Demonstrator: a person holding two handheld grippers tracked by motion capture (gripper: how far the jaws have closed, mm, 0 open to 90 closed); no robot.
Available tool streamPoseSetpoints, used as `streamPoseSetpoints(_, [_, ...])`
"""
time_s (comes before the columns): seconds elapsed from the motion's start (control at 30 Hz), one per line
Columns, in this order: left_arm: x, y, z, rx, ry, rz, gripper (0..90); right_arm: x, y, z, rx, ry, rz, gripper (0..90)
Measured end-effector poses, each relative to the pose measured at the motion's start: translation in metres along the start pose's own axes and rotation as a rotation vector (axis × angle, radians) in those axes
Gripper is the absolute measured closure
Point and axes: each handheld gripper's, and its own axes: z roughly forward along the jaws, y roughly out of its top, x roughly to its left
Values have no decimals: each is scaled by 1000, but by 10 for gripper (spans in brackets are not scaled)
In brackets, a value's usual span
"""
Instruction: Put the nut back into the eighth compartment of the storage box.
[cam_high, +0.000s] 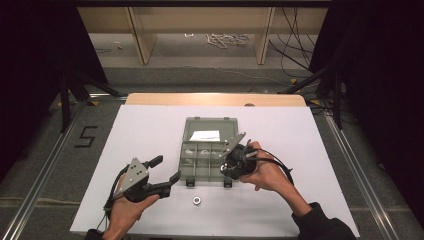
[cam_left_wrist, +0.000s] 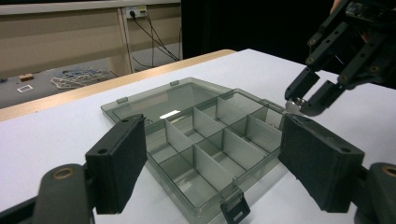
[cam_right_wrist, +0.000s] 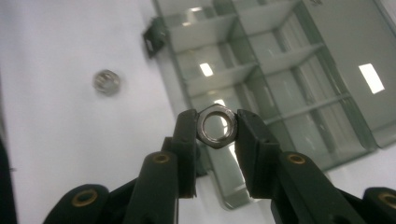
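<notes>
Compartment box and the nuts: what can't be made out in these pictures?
- Compartment box, high view: the right tongs and hand cover its right side; what lies in the cells is too small to tell.
- Held nut, high view: hidden between the tongs.
- Loose nut, right gripper view: blurred, no detail.
- Box front, left gripper view: partly behind the open left tongs.

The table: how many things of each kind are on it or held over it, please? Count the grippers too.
Hex nuts: 2, one on the sheet, one held in the right gripper
Compartment boxes: 1, lid open
Grippers: 2, left gripper and right gripper
Total: 5
</notes>
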Motion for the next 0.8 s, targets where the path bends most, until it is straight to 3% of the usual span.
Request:
streamPoseSetpoints(0.3, [0, 0, 0, -4, 1, -5, 224, -19, -12, 4, 20, -43, 48, 704])
streamPoseSetpoints(0.8, [0, 0, 0, -4, 1, -2, 223, -25, -19, 16, 49, -49, 58, 704])
